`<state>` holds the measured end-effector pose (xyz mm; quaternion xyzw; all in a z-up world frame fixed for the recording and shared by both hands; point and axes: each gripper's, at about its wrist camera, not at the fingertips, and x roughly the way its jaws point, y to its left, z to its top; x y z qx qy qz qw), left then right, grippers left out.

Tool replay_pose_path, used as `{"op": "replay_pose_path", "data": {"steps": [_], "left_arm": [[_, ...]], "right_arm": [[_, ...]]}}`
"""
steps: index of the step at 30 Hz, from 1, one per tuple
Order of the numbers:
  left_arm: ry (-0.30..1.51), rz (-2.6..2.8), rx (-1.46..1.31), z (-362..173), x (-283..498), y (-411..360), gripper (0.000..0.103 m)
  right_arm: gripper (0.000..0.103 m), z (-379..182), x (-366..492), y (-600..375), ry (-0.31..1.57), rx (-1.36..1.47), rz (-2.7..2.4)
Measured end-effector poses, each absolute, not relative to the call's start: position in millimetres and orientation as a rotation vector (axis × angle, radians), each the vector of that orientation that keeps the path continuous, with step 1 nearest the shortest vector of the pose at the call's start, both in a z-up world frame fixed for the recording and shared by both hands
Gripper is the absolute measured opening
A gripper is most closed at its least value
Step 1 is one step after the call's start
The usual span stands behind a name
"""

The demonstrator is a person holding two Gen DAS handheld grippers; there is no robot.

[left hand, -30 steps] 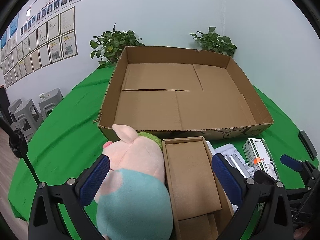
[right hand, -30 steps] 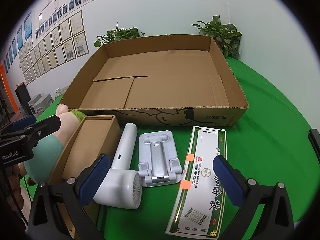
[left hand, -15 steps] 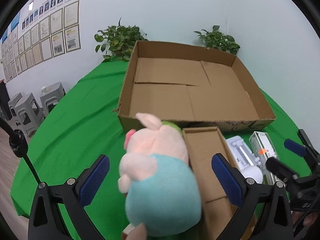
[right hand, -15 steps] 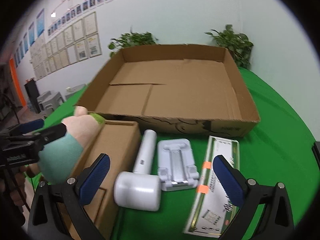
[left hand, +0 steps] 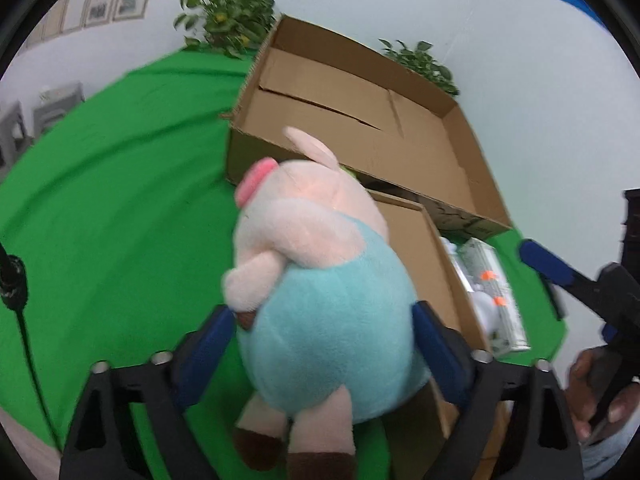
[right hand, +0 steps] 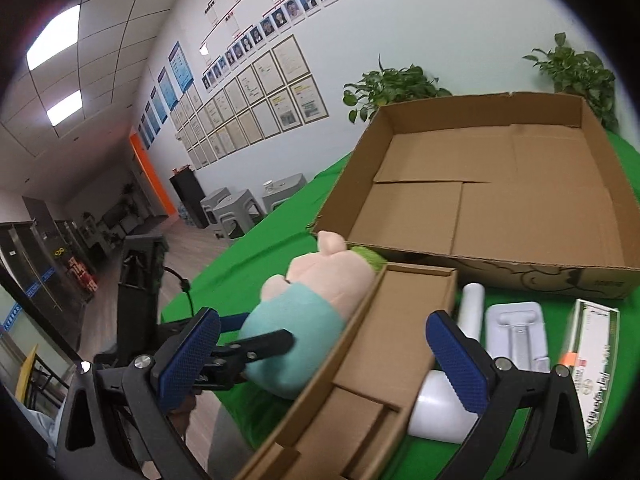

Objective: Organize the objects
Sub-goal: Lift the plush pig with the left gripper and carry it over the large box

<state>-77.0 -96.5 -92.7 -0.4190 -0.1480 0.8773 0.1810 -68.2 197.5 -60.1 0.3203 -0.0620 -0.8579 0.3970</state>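
Left wrist view: left tool (left hand: 320, 340) straddles the plush pig (left hand: 320, 292), blue pads at both flanks of its teal belly; the jaws have just been closing in with the toy between them, but blur means I cannot tell if the pads press yet. Pig sits just left of the small open carton (left hand: 420, 264), in front of the big cardboard tray (left hand: 360, 120). Green-white packet (left hand: 492, 292) lies right of the carton on the green bench (left hand: 100, 200). Against the earlier frame the pig fills far more of the view and the tray has tilted.

Right wrist view: right tool (right hand: 324, 356) spread wide, holding nothing, hovering over the small carton (right hand: 384, 344). Left tool (right hand: 256, 346) seen at the pig's (right hand: 308, 312) belly, left of the carton. White hair dryer (right hand: 452, 380), white stand (right hand: 516, 332) and packet (right hand: 596, 364) lie right of the carton. Tray (right hand: 480, 208) behind it holds nothing. This view has swung leftward since the earlier frame, showing more room.

Progress, judged: barely started, nothing packed; pig, dryer, stand, packet and carton all left to place.
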Motion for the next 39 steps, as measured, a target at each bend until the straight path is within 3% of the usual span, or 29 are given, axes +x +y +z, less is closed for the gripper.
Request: {"op": "replay_pose_path", "data": {"steps": [6, 18, 26, 32, 39], "left_arm": [[-0.406, 2.488, -1.139, -85.3, -63.7, -105.7, 0.050], [-0.421, 2.601, -1.124, -63.4, -23.7, -151.0, 0.045], [-0.453, 2.567, -1.127, -74.7, -12.6, -165.5, 0.045], [-0.414, 2.563, -1.116, -77.5, -14.9, -151.7, 0.045], [-0.354, 2.567, -1.082, -68.2, -20.9, -133.2, 0.042]], "right_arm": [[0.103, -66.0, -76.5, 171.7, -0.162, 0.890, -2.114], [0.103, -82.1, -93.5, 114.3, -0.178, 1.061, -1.943], [0.103, -108.3, -96.9, 66.4, -0.101, 1.240, -1.860], [0.103, -119.4, -90.4, 49.4, 0.061, 1.277, -1.940], [0.081, -112.0, -92.0, 62.2, 0.037, 1.231, -1.986]]}}
